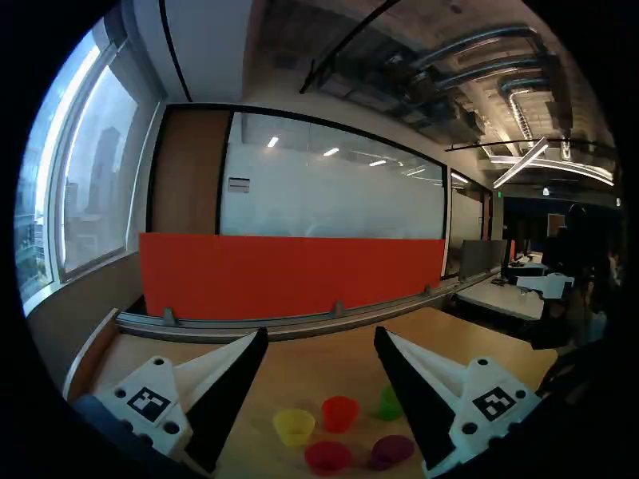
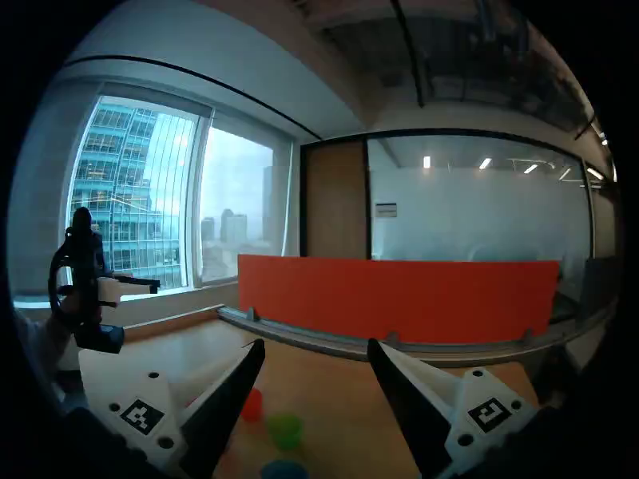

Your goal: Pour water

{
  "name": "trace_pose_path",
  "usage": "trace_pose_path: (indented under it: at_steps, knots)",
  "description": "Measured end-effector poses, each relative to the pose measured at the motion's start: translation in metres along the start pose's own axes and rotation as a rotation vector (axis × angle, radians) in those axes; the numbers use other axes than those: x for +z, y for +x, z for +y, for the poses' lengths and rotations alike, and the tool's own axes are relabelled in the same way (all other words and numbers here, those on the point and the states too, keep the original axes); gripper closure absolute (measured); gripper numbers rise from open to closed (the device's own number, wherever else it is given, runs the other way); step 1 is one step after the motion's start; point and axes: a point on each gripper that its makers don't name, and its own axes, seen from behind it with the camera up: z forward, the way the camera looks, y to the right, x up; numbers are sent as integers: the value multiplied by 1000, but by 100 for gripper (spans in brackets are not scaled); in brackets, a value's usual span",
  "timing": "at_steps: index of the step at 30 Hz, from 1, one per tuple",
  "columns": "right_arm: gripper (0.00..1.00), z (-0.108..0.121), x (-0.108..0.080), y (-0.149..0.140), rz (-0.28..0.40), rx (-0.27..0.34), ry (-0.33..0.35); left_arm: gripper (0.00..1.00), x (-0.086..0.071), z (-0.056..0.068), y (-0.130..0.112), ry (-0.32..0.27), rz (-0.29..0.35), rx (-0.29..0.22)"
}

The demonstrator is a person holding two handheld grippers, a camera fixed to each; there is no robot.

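Two released, empty claws: left claw [image 1: 320,330] near a yellow cup [image 1: 294,425], right claw [image 2: 315,342] near a blue cup [image 2: 283,469].

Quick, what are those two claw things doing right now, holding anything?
Left gripper: open, holding nothing.
Right gripper: open, holding nothing.

An open-plan office: long wooden desks [image 1: 319,363] split by an orange divider [image 1: 287,275], a frosted glass wall [image 1: 335,195], bare ceiling ducts [image 1: 479,56], and high-rise windows [image 2: 160,207].

Our left gripper [image 1: 320,330] and right gripper [image 2: 315,342] match: black wedge fingers [image 1: 232,391], white bases [image 1: 444,369] with screw holes, square black-and-white markers [image 1: 149,403].
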Motion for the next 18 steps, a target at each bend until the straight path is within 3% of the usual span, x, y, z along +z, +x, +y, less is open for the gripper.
trace_pose_path:
  at_steps: [9, 18]
  knots:
    - [1, -12, 0, 0, -12, -18, 57, 1, 1, 15, 0, -70, -16, 6]
    - [1, -19, 0, -10, -57, -51, 100, 1, -2, 38, -7, -169, -60, 25]
